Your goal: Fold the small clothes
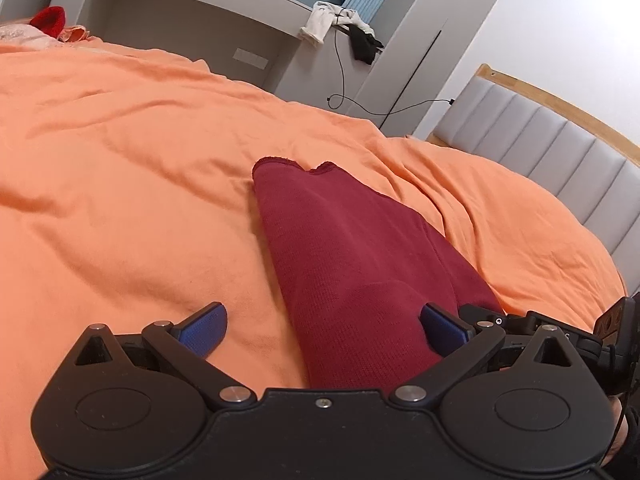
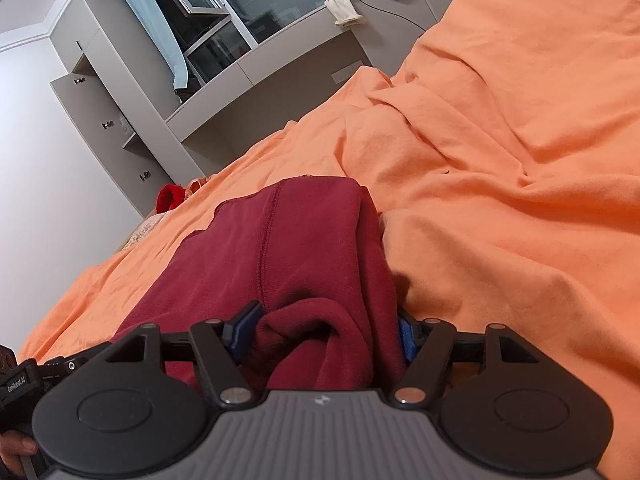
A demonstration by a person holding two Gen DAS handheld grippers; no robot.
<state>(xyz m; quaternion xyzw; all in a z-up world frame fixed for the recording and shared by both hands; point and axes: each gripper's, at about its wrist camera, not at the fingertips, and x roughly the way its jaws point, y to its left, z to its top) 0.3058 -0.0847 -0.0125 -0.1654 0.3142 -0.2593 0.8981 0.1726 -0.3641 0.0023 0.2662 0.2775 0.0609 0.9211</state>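
Here, a dark red knitted garment (image 1: 352, 256) lay in a long, partly folded strip on the orange bedsheet (image 1: 120, 160). The left tongs (image 1: 322, 330) stood released over its near end; the right tongs (image 2: 326, 332) straddled bunched cloth, their grip unclear. Further folding remained.

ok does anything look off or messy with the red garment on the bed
Mostly tidy. The dark red garment lies flat in a narrow strip on the orange bedsheet, but its near end is bunched up between the right gripper's open fingers rather than flat. The left gripper is open too. No damage visible.
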